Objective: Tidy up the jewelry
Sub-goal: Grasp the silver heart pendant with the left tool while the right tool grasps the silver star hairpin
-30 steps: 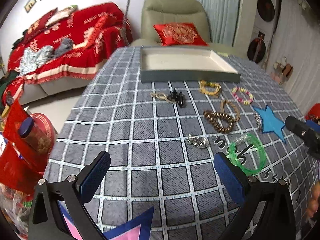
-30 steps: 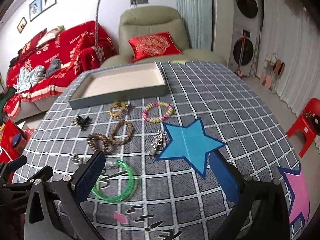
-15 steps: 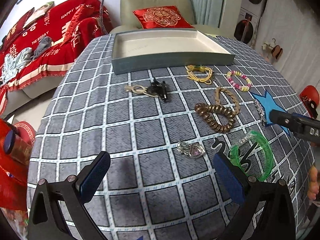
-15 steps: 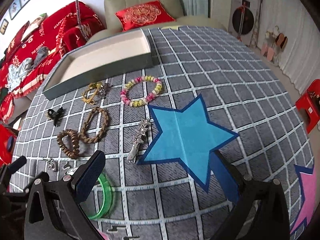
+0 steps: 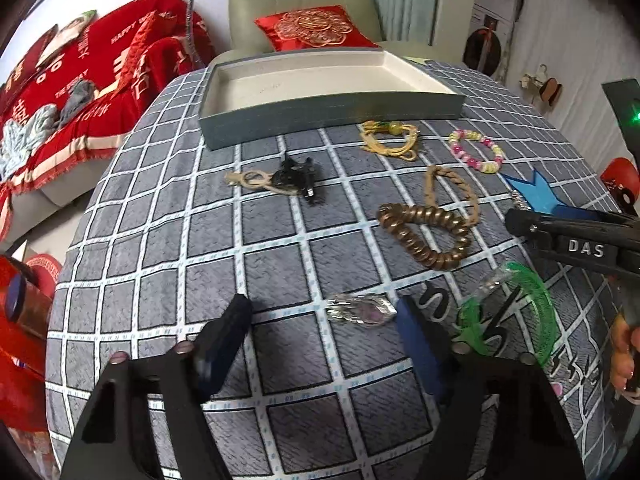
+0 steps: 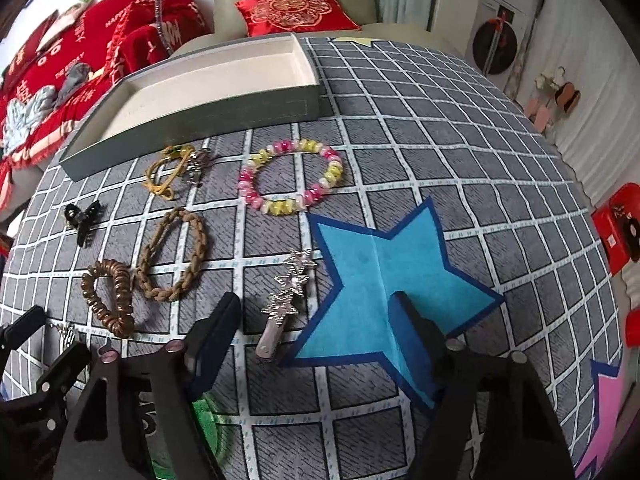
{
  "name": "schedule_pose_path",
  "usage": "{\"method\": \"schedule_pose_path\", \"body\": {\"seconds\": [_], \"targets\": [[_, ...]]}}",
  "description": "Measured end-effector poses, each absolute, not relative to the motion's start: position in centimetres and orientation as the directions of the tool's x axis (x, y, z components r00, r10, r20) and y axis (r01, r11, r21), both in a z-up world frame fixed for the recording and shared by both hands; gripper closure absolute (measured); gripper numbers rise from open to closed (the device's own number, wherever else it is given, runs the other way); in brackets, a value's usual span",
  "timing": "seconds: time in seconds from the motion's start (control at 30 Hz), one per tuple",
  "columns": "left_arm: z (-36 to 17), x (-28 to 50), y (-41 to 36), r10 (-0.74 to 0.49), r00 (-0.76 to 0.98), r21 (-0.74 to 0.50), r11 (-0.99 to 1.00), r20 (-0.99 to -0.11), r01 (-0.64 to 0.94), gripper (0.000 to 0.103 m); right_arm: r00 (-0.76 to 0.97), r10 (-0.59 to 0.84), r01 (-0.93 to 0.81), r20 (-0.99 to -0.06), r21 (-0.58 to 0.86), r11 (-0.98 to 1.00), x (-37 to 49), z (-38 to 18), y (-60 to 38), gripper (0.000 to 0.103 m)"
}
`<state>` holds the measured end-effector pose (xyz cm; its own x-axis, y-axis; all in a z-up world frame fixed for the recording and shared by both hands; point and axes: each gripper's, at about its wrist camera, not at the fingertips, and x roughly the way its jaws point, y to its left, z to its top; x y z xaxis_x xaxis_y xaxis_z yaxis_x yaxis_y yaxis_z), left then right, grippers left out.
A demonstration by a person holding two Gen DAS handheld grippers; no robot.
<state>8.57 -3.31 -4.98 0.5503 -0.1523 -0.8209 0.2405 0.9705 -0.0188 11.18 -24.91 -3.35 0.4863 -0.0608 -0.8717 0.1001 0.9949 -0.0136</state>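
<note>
A desk (image 5: 168, 264) covered in a grey cloth with a white grid carries the jewelry, all of it lying loose in front of a shallow grey tray with a cream inside (image 5: 320, 76), which stands at the far edge and holds nothing.

The left claw (image 5: 324, 332) points steeply down at the cloth. Its jaws have just been closing and stand partly open, with a small clear crystal brooch with a pinkish centre (image 5: 362, 309) lying on the cloth between them, just beside the right-hand finger; the pads do not appear to press on it, though the view there is slightly blurred. To its right lies a translucent green plastic bangle (image 5: 524, 312), and beyond it a coiled bronze spiral hair tie (image 5: 424, 236) touching a tan braided cord loop (image 5: 452, 188).

The right claw (image 6: 316, 340) also tilts down, its jaws likewise just closing and partly open. A silver hair clip set with three stars (image 6: 286, 300) lies between them on the cloth, nearer the left-hand finger, not gripped. Its far end lies just beside a blue felt star (image 6: 384, 280), over which the right-hand finger hangs.

Further back sit a pink, yellow and white beaded bracelet (image 6: 292, 176), a yellow cord bracelet with a metal charm (image 6: 176, 168) near the tray's front wall, and a small black claw hair clip (image 6: 82, 218) to the left.
</note>
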Motion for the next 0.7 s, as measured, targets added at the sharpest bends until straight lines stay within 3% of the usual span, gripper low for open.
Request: {"method": "schedule_pose_path", "body": {"seconds": [0.03,0.1,0.13,0.2,0.4,0.7], "targets": [[-4.9,8.6,-3.4,-0.157,0.549,-0.021,0.969,-0.821,0.245,0.024,0.487,-0.06,0.097,-0.872,-0.014,0.995,11.1,-3.3,-24.9,0.034],[-4.8,8.4,-3.5,-0.171,0.553,-0.025,0.965,-0.815,0.261,0.041,0.489,-0.058,0.096,-0.87,-0.013,0.995,11.1,-3.1,-24.8,0.051],[-4.7,8.3,-3.5,-0.18,0.554,-0.03,0.963,-0.813,0.269,0.054,0.491,-0.056,0.095,-0.87,-0.011,0.995,11.0,-3.0,-24.7,0.057],[-4.5,8.4,-3.2,-0.211,0.546,-0.062,0.959,-0.811,0.278,0.054,0.493,-0.047,0.093,-0.868,-0.002,0.996,11.0,-2.9,-24.8,0.083],[-3.9,8.4,-1.9,-0.277,0.523,-0.149,0.95,-0.806,0.273,0.055,0.509,0.03,0.102,-0.86,0.094,0.99,10.6,-2.6,-25.9,0.085],[-2.5,8.3,-0.9,-0.309,0.526,-0.184,0.943,-0.793,0.277,0.056,0.55,0.117,0.085,-0.827,0.195,0.977,9.6,-0.9,-26.9,0.085]]}}
